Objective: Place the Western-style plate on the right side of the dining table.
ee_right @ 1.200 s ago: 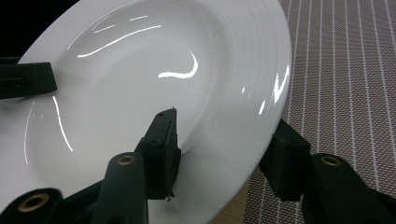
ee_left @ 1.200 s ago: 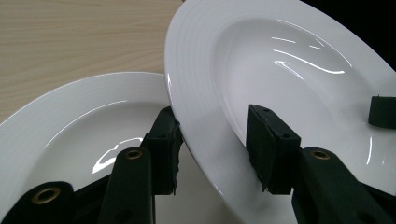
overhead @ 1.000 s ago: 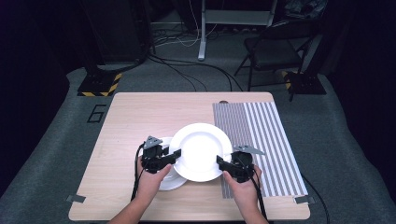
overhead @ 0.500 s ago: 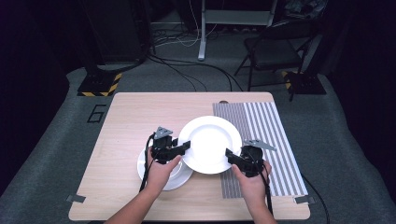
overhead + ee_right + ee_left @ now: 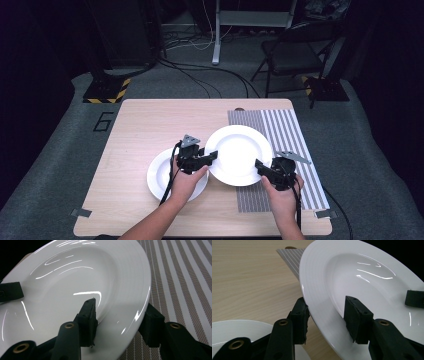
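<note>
A pale wooden worktop (image 5: 135, 130) seen from above, with a person's forearms entering from the bottom edge. At the left lies a smaller white plate (image 5: 162, 175), flat on the wood. Just right of it the left gripper (image 5: 207, 157) clamps its jaws on the left rim of a larger white plate (image 5: 239, 154), one jaw above the rim and one below. That plate is held between both hands, partly over the wood and partly over the striped grey placemat (image 5: 295, 135) at the right side. At its lower right rim the right gripper (image 5: 261, 167) grips likewise, jaws closed on the rim. The step in hand appears to be carrying the large plate onto the placemat. The next move probably calls for keeping it level, centring it over the stripes, lowering, then releasing both grips.
</note>
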Available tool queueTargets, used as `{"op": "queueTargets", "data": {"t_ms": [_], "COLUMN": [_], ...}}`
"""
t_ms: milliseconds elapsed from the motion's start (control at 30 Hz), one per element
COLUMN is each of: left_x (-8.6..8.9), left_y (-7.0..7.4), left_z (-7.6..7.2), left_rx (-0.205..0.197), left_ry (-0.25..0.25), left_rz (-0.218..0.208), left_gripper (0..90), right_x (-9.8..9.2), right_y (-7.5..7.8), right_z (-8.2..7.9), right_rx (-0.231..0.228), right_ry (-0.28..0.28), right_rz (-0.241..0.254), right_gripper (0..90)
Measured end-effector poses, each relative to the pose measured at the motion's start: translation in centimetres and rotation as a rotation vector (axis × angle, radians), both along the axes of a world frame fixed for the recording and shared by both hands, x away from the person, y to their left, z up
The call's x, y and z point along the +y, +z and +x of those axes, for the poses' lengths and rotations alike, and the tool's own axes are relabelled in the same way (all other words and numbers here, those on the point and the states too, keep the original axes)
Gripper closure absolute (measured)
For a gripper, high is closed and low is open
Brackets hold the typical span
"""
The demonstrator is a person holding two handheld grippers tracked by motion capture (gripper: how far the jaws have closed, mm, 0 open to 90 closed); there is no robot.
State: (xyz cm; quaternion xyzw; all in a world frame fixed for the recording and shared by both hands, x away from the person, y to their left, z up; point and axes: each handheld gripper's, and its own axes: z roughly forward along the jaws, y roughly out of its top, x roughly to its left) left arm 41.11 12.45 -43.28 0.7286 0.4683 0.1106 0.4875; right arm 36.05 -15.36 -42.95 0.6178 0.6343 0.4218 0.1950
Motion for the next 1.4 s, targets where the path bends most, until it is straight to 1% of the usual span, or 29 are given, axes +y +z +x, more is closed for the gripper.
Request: {"op": "queueTargets", "data": {"t_ms": [100,133,200,267,333,367,500,633,667,700,733,767,800,867,900,933,967,1000,1067,1100,1133,1167,1200,1233,1300,1367,1400], "left_x": [-0.5,-0.9,-1.4,-1.7,-2.1,-2.5,-3.3,-3.9,-4.0,-4.2,-4.3,-4.4,-4.5,-4.8,-4.9,-5.1,-5.1,-5.3,-5.5,-5.6,-5.6,-5.8,-5.9,-6.0,-6.1,-6.4,-6.6], "left_y": [-0.2,-0.3,-0.5,-0.6,-0.7,-0.8,-1.0,-1.2,-1.3,-1.4,-1.4,-1.4,-1.5,-1.6,-1.6,-1.7,-1.8,-1.8,-1.9,-1.9,-2.0,-2.0,-2.0,-2.1,-2.2,-2.4,-2.5], "left_z": [0.1,0.1,0.1,0.2,0.2,0.2,0.3,0.5,0.5,0.5,0.5,0.5,0.5,0.5,0.6,0.6,0.7,0.6,0.7,0.7,0.7,0.7,0.8,0.8,0.9,1.0,1.0], "left_rx": [0.003,0.006,0.007,0.009,0.01,0.01,0.008,0.004,0.009,0.008,0.007,0.002,-0.001,0.001,0.005,0.003,0.005,0.007,0.005,0.004,0.001,0.005,0.007,0.007,0.004,0.003,0.007], "left_ry": [-0.008,-0.019,-0.026,-0.033,-0.045,-0.042,-0.053,-0.065,-0.068,-0.067,-0.069,-0.072,-0.076,-0.073,-0.079,-0.083,-0.086,-0.084,-0.092,-0.092,-0.098,-0.094,-0.1,-0.097,-0.106,-0.109,-0.107], "left_rz": [0.003,0.001,-0.009,-0.009,-0.009,-0.02,-0.007,-0.007,-0.006,-0.005,-0.004,0.0,0.004,0.0,0.006,0.004,0.006,-0.002,0.007,0.006,0.011,0.007,0.009,0.009,0.017,0.024,0.02], "left_gripper": [55.4,55.4,55.4,55.3,55.3,55.3,55.3,55.3,55.3,55.3,55.3,55.3,55.3,55.4,55.4,55.4,55.4,55.4,55.3,55.4,55.4,55.4,55.4,55.4,55.4,55.4,55.4], "right_x": [-0.3,-0.7,-1.1,-1.3,-1.8,-1.9,-2.4,-2.9,-3.0,-3.0,-3.2,-3.3,-3.3,-3.5,-3.6,-3.8,-3.8,-4.0,-4.1,-4.2,-4.2,-4.3,-4.4,-4.5,-4.6,-4.8,-4.8], "right_y": [-0.1,-0.1,-0.2,-0.2,-0.2,-0.2,-0.4,-0.6,-0.7,-0.7,-0.8,-0.9,-1.0,-1.2,-1.4,-1.4,-1.5,-1.5,-1.6,-1.6,-1.6,-1.7,-1.7,-1.8,-1.9,-2.0,-2.1], "right_z": [-0.2,-0.4,-0.7,-0.9,-1.2,-1.3,-1.8,-2.1,-2.1,-2.2,-2.2,-2.3,-2.3,-2.3,-2.3,-2.4,-2.4,-2.4,-2.5,-2.5,-2.5,-2.6,-2.6,-2.6,-2.7,-2.7,-2.6], "right_rx": [-0.001,-0.002,-0.004,-0.005,-0.007,-0.007,-0.008,-0.003,-0.005,-0.005,-0.001,-0.001,0.001,0.008,0.004,0.015,0.009,0.007,0.006,0.005,0.005,0.003,0.007,0.002,0.005,0.005,0.004], "right_ry": [-0.009,-0.023,-0.03,-0.04,-0.052,-0.057,-0.075,-0.095,-0.1,-0.109,-0.117,-0.115,-0.122,-0.126,-0.129,-0.134,-0.138,-0.139,-0.147,-0.145,-0.153,-0.152,-0.157,-0.155,-0.162,-0.166,-0.172], "right_rz": [-0.001,-0.008,-0.01,-0.01,-0.02,-0.023,-0.026,-0.027,-0.029,-0.023,-0.024,-0.027,-0.021,-0.019,-0.018,-0.016,-0.013,-0.017,-0.019,-0.028,-0.019,-0.021,-0.019,-0.023,-0.023,-0.033,-0.033], "right_gripper": [52.4,52.4,52.8,52.9,53.0,53.0,53.1,53.1,53.1,53.2,53.2,53.2,53.2,53.0,53.0,53.0,53.0,53.1,53.1,53.1,53.2,53.2,53.2,53.1,53.1,53.1,53.1]}}
